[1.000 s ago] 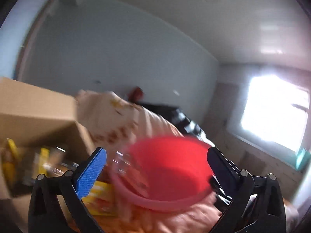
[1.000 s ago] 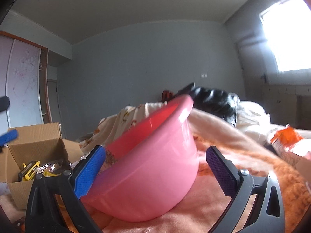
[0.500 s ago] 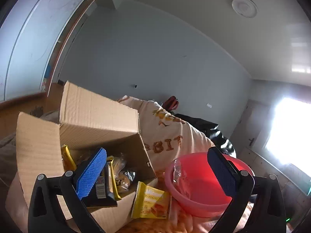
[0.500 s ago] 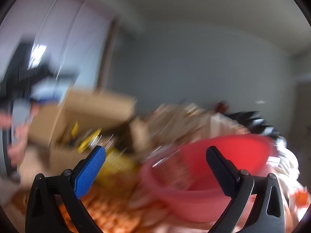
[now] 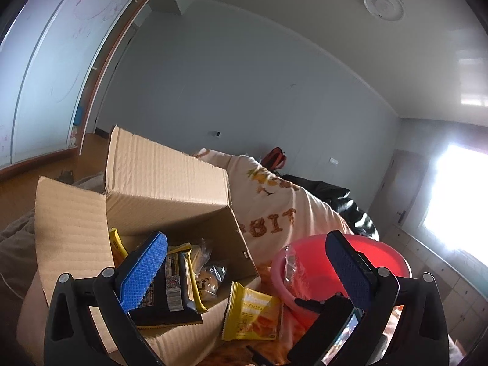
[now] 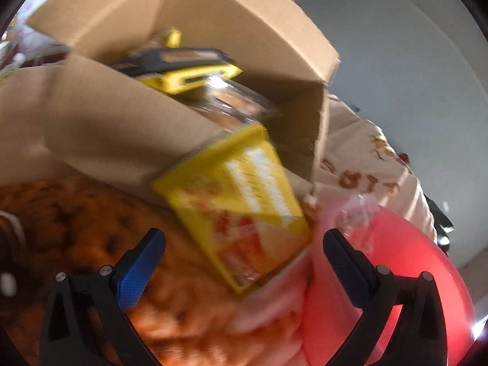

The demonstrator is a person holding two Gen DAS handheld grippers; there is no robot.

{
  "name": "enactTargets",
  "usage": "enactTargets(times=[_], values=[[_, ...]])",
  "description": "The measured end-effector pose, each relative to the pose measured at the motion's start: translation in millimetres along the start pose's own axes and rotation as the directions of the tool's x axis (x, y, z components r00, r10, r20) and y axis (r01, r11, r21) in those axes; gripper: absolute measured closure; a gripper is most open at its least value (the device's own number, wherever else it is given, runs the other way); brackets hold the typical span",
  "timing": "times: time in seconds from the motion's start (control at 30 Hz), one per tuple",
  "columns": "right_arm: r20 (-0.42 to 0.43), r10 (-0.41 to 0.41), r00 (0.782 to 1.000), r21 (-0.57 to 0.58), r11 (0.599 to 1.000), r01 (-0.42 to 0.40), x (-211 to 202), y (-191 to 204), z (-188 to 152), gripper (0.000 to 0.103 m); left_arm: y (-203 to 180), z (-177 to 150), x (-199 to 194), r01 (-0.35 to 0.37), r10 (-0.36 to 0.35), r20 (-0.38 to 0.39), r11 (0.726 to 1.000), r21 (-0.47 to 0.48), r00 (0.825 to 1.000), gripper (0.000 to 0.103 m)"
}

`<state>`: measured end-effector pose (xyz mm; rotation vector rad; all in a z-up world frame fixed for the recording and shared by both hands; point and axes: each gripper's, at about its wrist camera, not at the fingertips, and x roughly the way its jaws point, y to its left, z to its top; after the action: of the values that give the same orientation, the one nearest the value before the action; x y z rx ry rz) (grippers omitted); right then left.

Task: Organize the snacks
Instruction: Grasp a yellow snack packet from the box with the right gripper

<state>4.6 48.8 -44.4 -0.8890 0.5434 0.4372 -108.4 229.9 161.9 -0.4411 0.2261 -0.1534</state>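
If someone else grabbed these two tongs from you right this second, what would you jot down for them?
Left tongs: open, empty, above the cardboard box of snacks.
Right tongs: open, empty, pointed at the yellow snack packet.
That packet leans on the box's outside, beside the red bowl, all on the orange blanket.
Done: a clear wrapper at the bowl's rim.
Left: the yellow packet and the box's snacks.
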Motion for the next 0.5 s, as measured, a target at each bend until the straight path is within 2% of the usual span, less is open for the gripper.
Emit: enactTargets(times=[0.13, 0.23, 0.33, 0.37, 0.4, 0.5], values=[[0.014, -0.114, 0.993, -0.024, 0.993, 0.114, 9, 13, -7, 0.001, 2, 0, 1, 0.001, -0.001, -0.005, 1.000, -0.011, 1.000, 0.001], [0.037, -0.171, 0.985, -0.051, 0.984, 0.173, 1, 34, -3, 0.018, 1, 0, 2, 0.001, -0.001, -0.004, 1.000, 0.002, 1.000, 0.001], [0.038, -0.218, 0.975, -0.088, 0.972, 0.220, 2, 42, -2, 0.053, 1, 0, 2, 0.004, -0.004, -0.003, 1.000, 0.013, 1.000, 0.001], [0.038, -0.228, 0.973, -0.097, 0.968, 0.230, 1, 45, -2, 0.078, 1, 1, 2, 0.004, -0.004, -0.002, 1.000, 0.014, 1.000, 0.001], [0.037, -0.250, 0.967, -0.106, 0.962, 0.253, 5, 43, -2, 0.089, 1, 1, 2, 0.003, -0.003, -0.002, 1.000, 0.015, 1.000, 0.001], [0.071, -0.289, 0.955, -0.098, 0.950, 0.295, -4, 42, -5, 0.091, 3, 2, 1, 0.004, -0.004, 0.001, 1.000, 0.012, 1.000, 0.001]])
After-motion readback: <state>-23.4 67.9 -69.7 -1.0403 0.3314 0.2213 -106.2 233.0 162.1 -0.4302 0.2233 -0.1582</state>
